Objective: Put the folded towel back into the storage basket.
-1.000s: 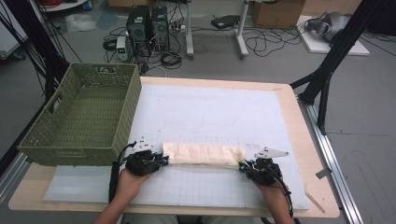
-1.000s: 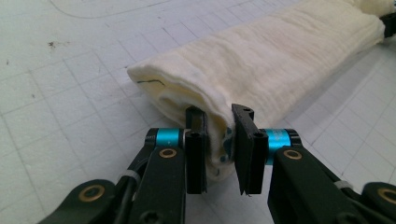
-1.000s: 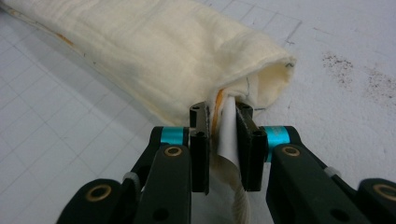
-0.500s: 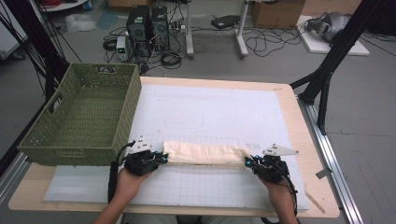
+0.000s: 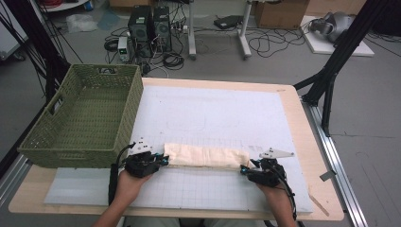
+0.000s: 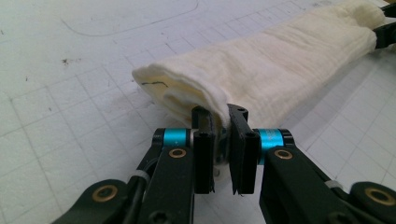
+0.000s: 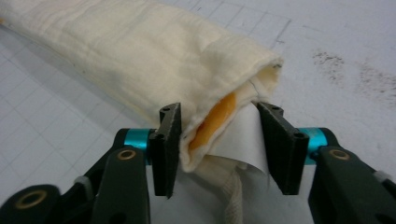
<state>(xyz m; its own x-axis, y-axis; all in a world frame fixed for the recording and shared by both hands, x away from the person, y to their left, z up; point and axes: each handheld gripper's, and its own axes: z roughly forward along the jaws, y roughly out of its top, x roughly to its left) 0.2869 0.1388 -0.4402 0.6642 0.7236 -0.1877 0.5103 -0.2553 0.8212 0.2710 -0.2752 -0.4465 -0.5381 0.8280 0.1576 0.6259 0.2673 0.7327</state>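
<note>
I have a folded cream cloth (image 5: 205, 156) lying along the near part of the table (image 5: 302, 123), one end at each hand. My left tongs (image 6: 222, 140) pinch its end to anchor the layers. My right tongs (image 7: 217, 135) stand spread around the other end, I'd guess ready to bite. The green basket (image 5: 61, 142) waits just beside my left.

A cream cloth (image 5: 205, 156) lies folded into a long roll across the white mat's (image 5: 213, 113) near side, orange showing inside one end, perhaps a lining.
</note>
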